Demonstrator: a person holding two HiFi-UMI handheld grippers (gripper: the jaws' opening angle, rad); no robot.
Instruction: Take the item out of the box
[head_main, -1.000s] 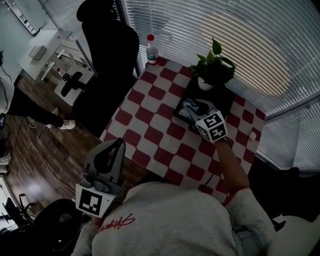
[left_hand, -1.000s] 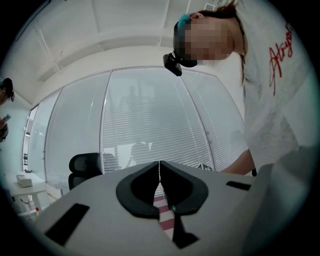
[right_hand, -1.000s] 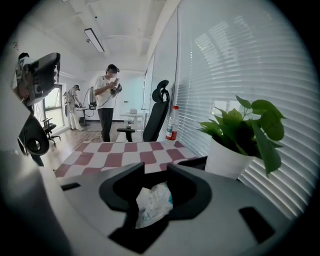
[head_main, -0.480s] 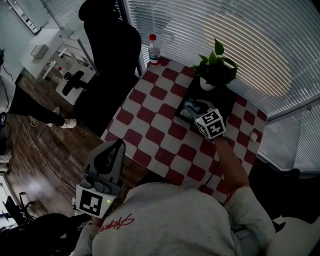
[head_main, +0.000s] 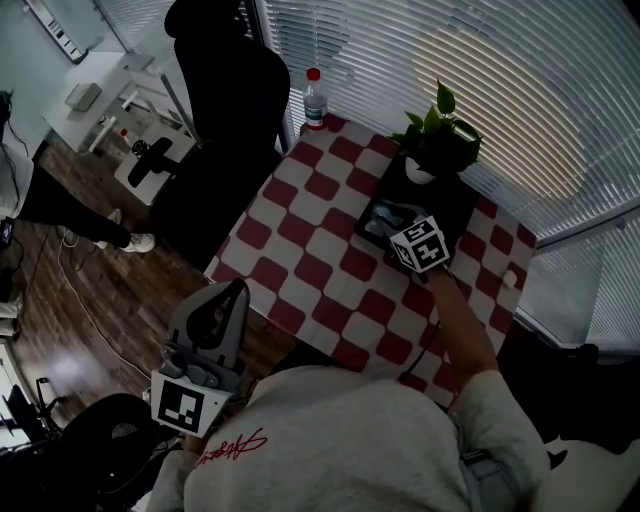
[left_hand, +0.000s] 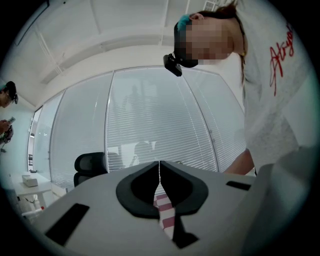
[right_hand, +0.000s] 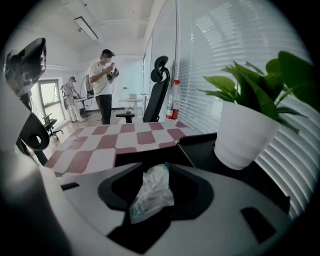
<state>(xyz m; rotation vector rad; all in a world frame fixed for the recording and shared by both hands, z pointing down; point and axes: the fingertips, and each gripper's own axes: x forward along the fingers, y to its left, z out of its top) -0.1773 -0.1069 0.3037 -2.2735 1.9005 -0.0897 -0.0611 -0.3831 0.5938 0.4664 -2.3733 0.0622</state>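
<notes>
my right gripper (right_hand: 154, 165) over the box (head_main: 452, 198), jaws apart, just opening, crumpled packet (right_hand: 150, 192) between them; left gripper (left_hand: 159, 172) jaws together.

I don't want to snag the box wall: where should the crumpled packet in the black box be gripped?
Probably the packet's bunched upper end, coming down from above: that end sticks up narrow inside the black box. The right gripper's jaws, which have just been opening, straddle the packet without pressing.
</notes>
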